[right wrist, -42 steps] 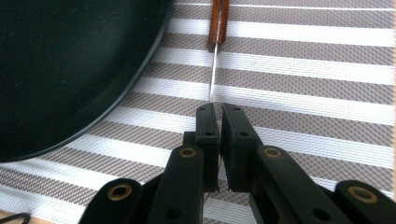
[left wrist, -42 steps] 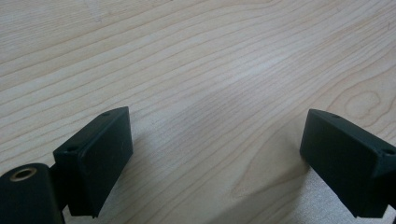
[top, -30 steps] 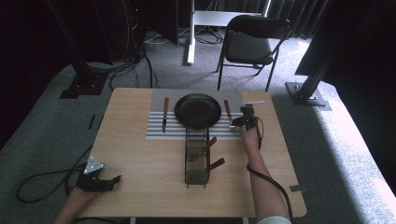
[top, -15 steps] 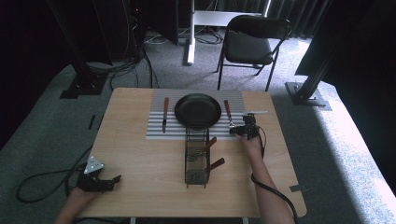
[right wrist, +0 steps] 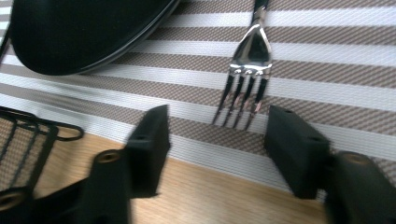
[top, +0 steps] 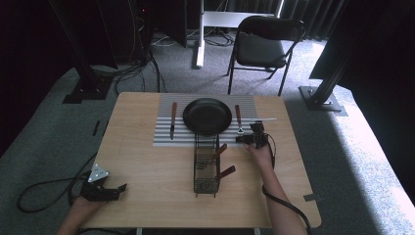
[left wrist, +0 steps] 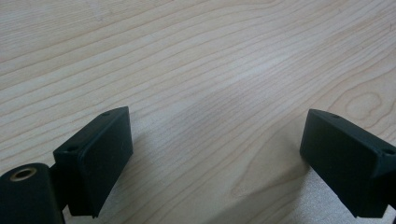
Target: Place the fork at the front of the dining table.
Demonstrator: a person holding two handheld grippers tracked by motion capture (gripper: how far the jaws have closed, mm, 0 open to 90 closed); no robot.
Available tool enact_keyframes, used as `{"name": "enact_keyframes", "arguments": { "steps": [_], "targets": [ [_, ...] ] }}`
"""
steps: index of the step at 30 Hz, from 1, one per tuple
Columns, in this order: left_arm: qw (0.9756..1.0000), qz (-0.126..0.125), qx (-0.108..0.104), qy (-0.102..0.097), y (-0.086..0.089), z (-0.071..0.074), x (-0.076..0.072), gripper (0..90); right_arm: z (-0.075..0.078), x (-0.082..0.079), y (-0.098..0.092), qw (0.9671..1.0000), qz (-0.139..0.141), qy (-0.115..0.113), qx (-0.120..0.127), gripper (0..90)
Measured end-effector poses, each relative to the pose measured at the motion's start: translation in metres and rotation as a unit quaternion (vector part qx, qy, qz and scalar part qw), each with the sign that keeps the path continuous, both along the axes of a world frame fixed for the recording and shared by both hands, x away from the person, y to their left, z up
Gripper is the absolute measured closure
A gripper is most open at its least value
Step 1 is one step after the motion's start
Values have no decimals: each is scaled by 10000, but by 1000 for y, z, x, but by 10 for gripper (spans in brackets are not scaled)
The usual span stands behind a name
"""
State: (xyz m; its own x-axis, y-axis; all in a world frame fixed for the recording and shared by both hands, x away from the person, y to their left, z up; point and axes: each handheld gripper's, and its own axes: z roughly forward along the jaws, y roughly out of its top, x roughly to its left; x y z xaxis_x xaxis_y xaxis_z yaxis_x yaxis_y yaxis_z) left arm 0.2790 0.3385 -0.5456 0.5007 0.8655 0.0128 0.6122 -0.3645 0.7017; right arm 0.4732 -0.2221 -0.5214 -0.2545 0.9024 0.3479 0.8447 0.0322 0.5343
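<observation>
Table (top: 147,196): light wood. Striped mat (top: 164,139) at far centre. Black plate (top: 207,115) on mat. Wire caddy (top: 205,164) near side of plate. Fork (right wrist: 247,60): on mat, right of plate, tines just off R gripper (right wrist: 215,140), jaws just been opening, nothing between. L gripper (left wrist: 215,154): wide apart, empty, over bare wood.

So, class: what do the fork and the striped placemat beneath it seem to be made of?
Fork: likely polished steel head, with mirror-like glints on the tines; the handle looks like reddish-brown wood. Striped placemat: probably woven vinyl or fabric, matte, with a visible basket-weave texture.
</observation>
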Motion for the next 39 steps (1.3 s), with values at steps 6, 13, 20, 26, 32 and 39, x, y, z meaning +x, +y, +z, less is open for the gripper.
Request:
{"name": "enact_keyframes", "arguments": {
  "steps": [6,13,20,26,32,39],
  "targets": [
    [10000,0,0,0,0,0,0,92,-2,-10,-4,9985,228,-455,-211,152],
    [10000,0,0,-1,0,0,0,92,-4,-23,-10,9962,211,-830,-185,140],
    [10000,-1,1,0,0,0,0,92,-3,-38,-17,9930,-78,-1088,-442,133],
    [10000,0,0,0,0,0,0,92,-2,-45,-20,9913,-87,-1167,-600,126],
    [10000,0,0,1,0,0,0,92,-3,-53,-22,9906,-18,-1215,-632,126],
    [10000,-1,0,2,0,0,0,92,-2,-68,-28,9901,-119,-1251,-630,125]
  ]
}}
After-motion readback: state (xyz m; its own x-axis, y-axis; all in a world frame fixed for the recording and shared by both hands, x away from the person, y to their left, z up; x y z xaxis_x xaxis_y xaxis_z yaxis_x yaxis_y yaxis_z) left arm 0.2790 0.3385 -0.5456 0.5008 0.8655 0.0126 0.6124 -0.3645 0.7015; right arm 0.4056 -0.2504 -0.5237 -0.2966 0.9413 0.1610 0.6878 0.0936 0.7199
